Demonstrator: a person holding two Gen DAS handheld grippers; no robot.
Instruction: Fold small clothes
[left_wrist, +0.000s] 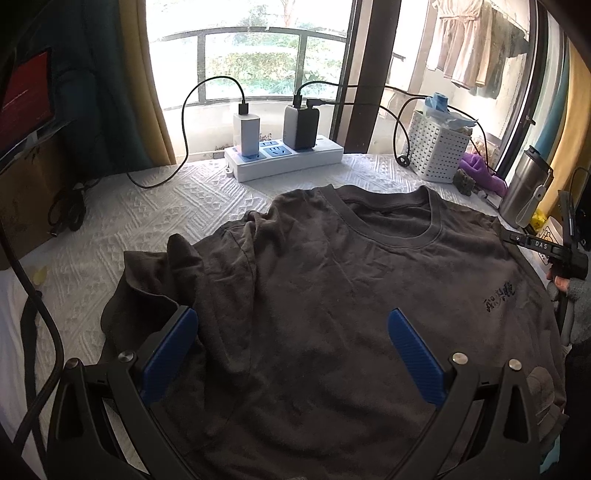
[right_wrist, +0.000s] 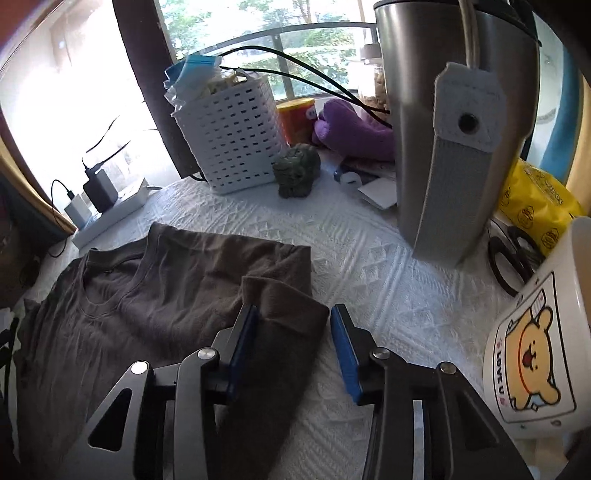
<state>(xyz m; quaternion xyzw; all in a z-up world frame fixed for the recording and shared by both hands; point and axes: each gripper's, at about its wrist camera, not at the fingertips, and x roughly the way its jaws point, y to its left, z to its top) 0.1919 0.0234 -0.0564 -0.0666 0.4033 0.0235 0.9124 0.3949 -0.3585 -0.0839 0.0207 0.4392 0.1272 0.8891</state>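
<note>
T-shirt (left_wrist: 332, 295) flat on white bedspread (left_wrist: 184, 199), collar toward window edge | right gripper (right_wrist: 293, 314) jaws spread, right sleeve (right_wrist: 280, 317) lying loose between them | left gripper (left_wrist: 291, 325) spread above the shirt's body, crumpled left sleeve (left_wrist: 166, 280) just outside its left finger

- Domestic room beside a balcony window.
- Laundry hanging on a line (left_wrist: 476, 55) outside, far right.
- White textured quilted cover (right_wrist: 369, 266) underfoot of everything.
- Cartoon-bear white ceramic mug (right_wrist: 535, 350), near right.
- White perforated plastic basket (right_wrist: 236, 140), far centre.
</note>
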